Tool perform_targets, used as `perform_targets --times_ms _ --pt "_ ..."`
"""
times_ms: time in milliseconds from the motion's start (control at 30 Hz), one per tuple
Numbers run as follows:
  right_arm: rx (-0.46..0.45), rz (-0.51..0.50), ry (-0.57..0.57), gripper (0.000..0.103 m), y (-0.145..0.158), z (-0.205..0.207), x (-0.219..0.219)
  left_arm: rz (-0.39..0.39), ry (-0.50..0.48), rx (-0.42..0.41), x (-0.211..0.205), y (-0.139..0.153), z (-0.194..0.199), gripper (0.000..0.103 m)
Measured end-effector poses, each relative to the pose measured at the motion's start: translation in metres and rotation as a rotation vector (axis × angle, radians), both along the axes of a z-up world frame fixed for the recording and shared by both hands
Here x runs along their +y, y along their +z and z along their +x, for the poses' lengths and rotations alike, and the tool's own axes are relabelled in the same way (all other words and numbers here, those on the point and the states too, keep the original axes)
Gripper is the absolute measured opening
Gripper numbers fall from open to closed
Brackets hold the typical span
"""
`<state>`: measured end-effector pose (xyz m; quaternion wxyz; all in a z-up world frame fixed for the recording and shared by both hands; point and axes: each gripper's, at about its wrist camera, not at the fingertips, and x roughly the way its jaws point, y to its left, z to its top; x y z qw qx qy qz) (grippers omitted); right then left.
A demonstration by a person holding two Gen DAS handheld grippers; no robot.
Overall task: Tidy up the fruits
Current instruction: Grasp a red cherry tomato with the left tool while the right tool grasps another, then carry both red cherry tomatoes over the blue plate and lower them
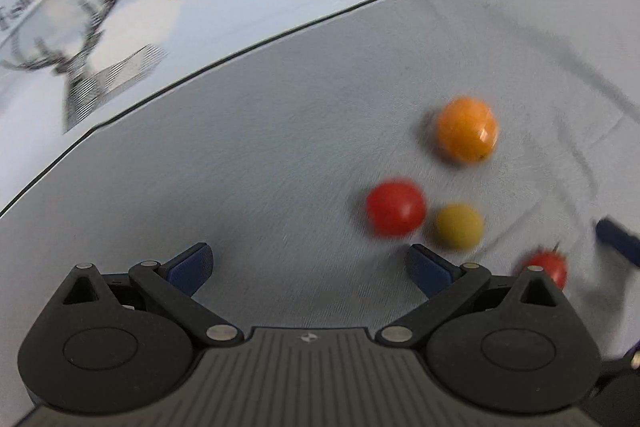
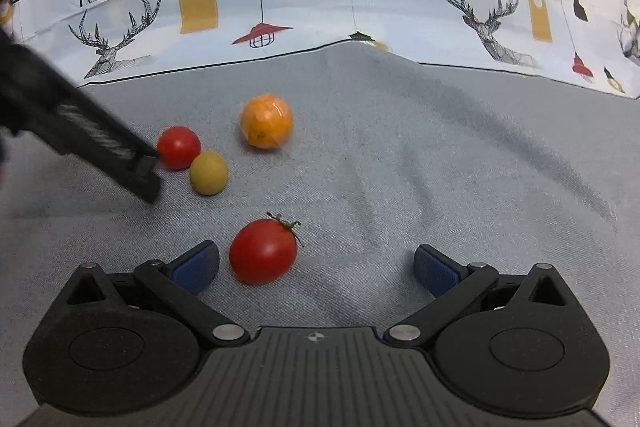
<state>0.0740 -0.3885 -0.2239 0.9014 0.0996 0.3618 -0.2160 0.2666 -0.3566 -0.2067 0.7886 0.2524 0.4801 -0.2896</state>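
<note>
Several small fruits lie on a grey cloth (image 2: 400, 167). In the right wrist view an orange (image 2: 266, 121) lies furthest back, a round red tomato (image 2: 178, 147) touches a yellow-green fruit (image 2: 208, 173), and a red tomato with a green stem (image 2: 264, 251) lies just ahead of my right gripper (image 2: 316, 263), near its left finger. That gripper is open and empty. In the blurred left wrist view my left gripper (image 1: 310, 263) is open and empty, with the red tomato (image 1: 396, 207), yellow-green fruit (image 1: 459, 225), orange (image 1: 467, 129) and stemmed tomato (image 1: 547, 267) ahead to its right.
A printed cloth (image 2: 320, 7) with deer, lamps and "Fashion Home" lettering borders the grey cloth at the back. The left gripper's black body (image 2: 80, 135) reaches in from the left in the right wrist view, its tip beside the round red tomato. The right gripper's blue fingertip (image 1: 618, 237) shows at the left view's right edge.
</note>
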Motion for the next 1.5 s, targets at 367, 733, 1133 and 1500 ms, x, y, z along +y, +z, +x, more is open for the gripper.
perform_targets --times_ms 367,733,1133,1500 --pt "-0.049 -0.039 0.074 0.034 0.007 -0.006 0.01 -0.045 -0.148 -0.076 -0.018 0.009 -0.027 0.033" --pt "-0.122 -0.034 -0.1 0.033 0.019 -0.028 -0.012 -0.133 0.089 -0.031 0.094 0.088 -0.093 0.033" --pt "-0.253 0.037 0.085 0.034 0.131 -0.125 0.089 -0.137 0.231 -0.117 0.242 0.17 -0.217 0.033" --pt "-0.244 0.12 0.397 0.034 0.198 -0.178 0.219 -0.165 0.409 -0.169 0.34 0.191 -0.291 0.033"
